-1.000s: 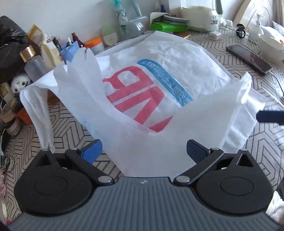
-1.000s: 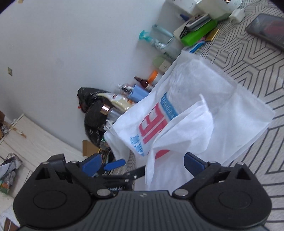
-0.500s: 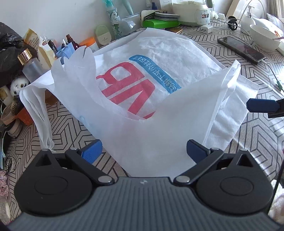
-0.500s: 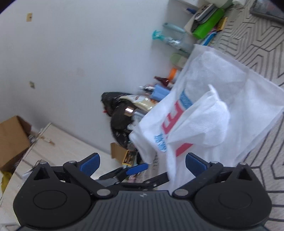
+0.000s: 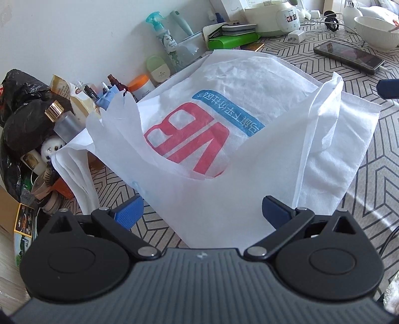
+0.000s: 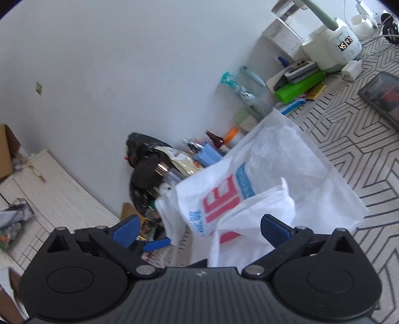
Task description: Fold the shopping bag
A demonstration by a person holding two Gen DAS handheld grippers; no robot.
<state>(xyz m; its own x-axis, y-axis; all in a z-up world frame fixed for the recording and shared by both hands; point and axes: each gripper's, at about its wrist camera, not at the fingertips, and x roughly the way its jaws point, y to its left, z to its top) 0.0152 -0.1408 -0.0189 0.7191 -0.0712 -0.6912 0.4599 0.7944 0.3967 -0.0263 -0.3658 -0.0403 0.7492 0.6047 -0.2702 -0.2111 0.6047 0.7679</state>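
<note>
A white non-woven shopping bag (image 5: 249,104) with a red and blue print lies crumpled on the patterned table (image 5: 374,189). Its near edge stands up in folds and runs between the fingers of my left gripper (image 5: 202,211), which is open, with both blue pads clear of the cloth. My right gripper (image 6: 199,229) is open too, with a raised flap of the bag (image 6: 251,214) between its fingers. One blue fingertip (image 5: 389,88) of the right gripper shows at the right edge of the left wrist view. The bag's handles (image 5: 74,172) hang at the left.
Bottles, tubes and a black plastic sack (image 5: 22,117) crowd the table's left end by the wall. A green box (image 5: 232,41), a white appliance (image 5: 274,17), a phone (image 5: 349,56) and a white bowl (image 5: 376,31) sit beyond the bag.
The right gripper's tip has moved up and farther off in the left wrist view. The right wrist view has swung toward the table and appliance. Both grippers stay open.
</note>
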